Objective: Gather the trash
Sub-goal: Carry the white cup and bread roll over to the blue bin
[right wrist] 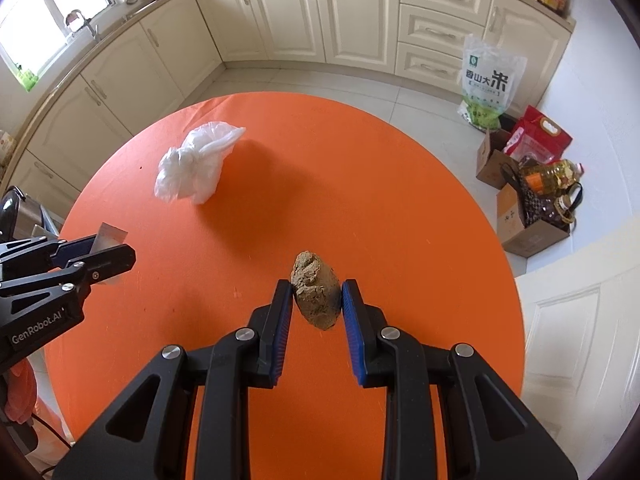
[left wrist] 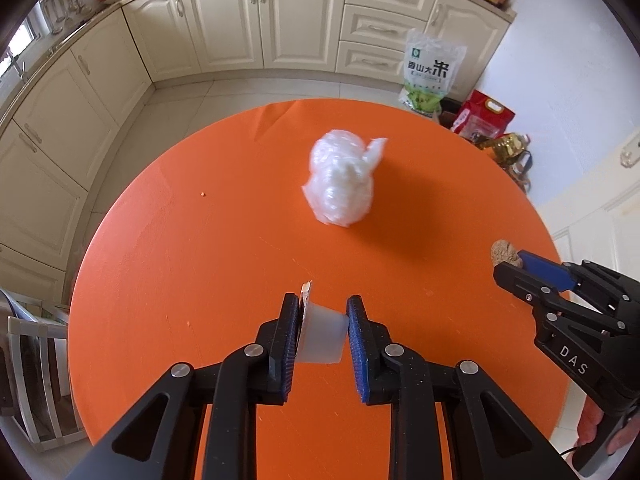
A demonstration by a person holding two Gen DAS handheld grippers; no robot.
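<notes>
My left gripper (left wrist: pixel 323 312) is shut on a small clear plastic cup (left wrist: pixel 322 334) with a peeled foil lid, held above the round orange table (left wrist: pixel 200 260). My right gripper (right wrist: pixel 314 294) is shut on a brown crumpled lump (right wrist: pixel 316 290), also lifted off the table. A white plastic bag (left wrist: pixel 342 180) lies bunched on the table further away; in the right wrist view the bag (right wrist: pixel 196 170) sits far left. The right gripper (left wrist: pixel 516 268) shows at the right edge of the left wrist view, and the left gripper (right wrist: pixel 114 254) with the cup (right wrist: pixel 108 240) at the left edge of the right wrist view.
Cream kitchen cabinets (left wrist: pixel 280 20) run along the far wall and left side. On the floor to the right stand a rice sack (right wrist: pixel 490 84), a red bag (right wrist: pixel 536 136), an oil bottle (right wrist: pixel 552 174) and cardboard boxes (right wrist: pixel 528 224). A small crumb (left wrist: pixel 203 195) lies on the table.
</notes>
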